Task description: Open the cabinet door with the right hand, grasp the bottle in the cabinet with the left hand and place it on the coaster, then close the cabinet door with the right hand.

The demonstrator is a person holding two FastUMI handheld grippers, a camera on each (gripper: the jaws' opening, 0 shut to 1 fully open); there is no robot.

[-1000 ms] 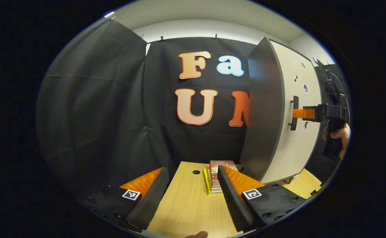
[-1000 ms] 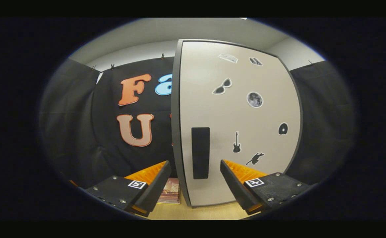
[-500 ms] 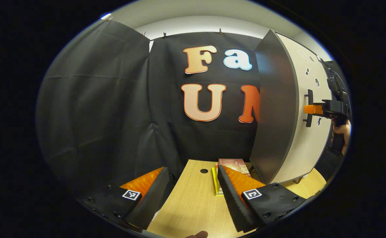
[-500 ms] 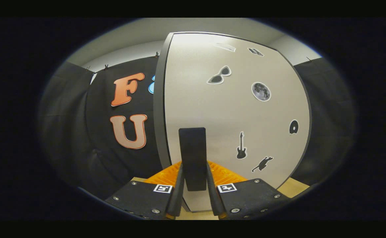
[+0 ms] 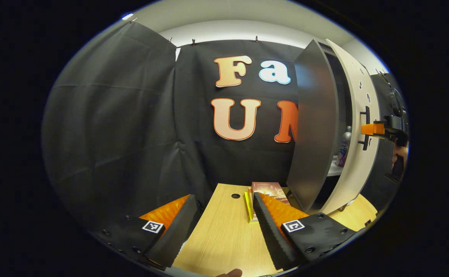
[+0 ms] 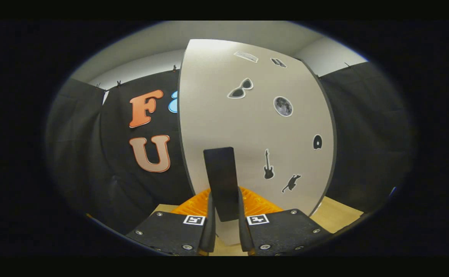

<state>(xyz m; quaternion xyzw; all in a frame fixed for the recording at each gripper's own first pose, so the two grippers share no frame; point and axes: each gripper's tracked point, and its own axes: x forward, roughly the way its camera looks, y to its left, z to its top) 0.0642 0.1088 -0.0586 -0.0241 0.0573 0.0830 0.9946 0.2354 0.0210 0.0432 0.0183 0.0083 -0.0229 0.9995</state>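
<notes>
A: Starting left of the cabinet [image 5: 316,127], what's there?

B: In the left gripper view the left gripper [image 5: 224,231] hangs low over the pale wood worktop [image 5: 220,242], its fingers [image 5: 172,236] spread wide apart with nothing between them. A small round hole [image 5: 235,196] in the worktop lies ahead of it, nearer the cabinet. A stack of books [image 5: 266,192] sits on the worktop just beside the cabinet's foot, partly hidden behind the gripper's finger on that side.

A: And the cabinet itself?

B: Its dark grey side panel faces the camera. The cabinet door [image 5: 357,127] stands partly swung out from the body, leaving a gap. Through that gap you see the bottle [image 5: 344,146] upright on a shelf [image 5: 334,171] inside the cabinet, clear with a coloured label.

A: Where is the other gripper?

B: On the far side of the door from the cabinet body. The right gripper [image 5: 367,129] is at the dark handle [image 5: 366,123] on the door's outer face, and a hand [image 5: 399,154] is behind it.

A: Is it gripping the handle?

B: Yes. In the right gripper view the right gripper [image 6: 224,221] has its fingers [image 6: 209,223] clamped on the lower part of the handle [image 6: 222,181], one pressing on each side. The door [image 6: 255,127] is pale, with small stickers across it: sunglasses [image 6: 240,89], a moon [image 6: 283,106], a guitar [image 6: 268,164] and a cat [image 6: 291,182], all on the hinge side of the handle.
</notes>
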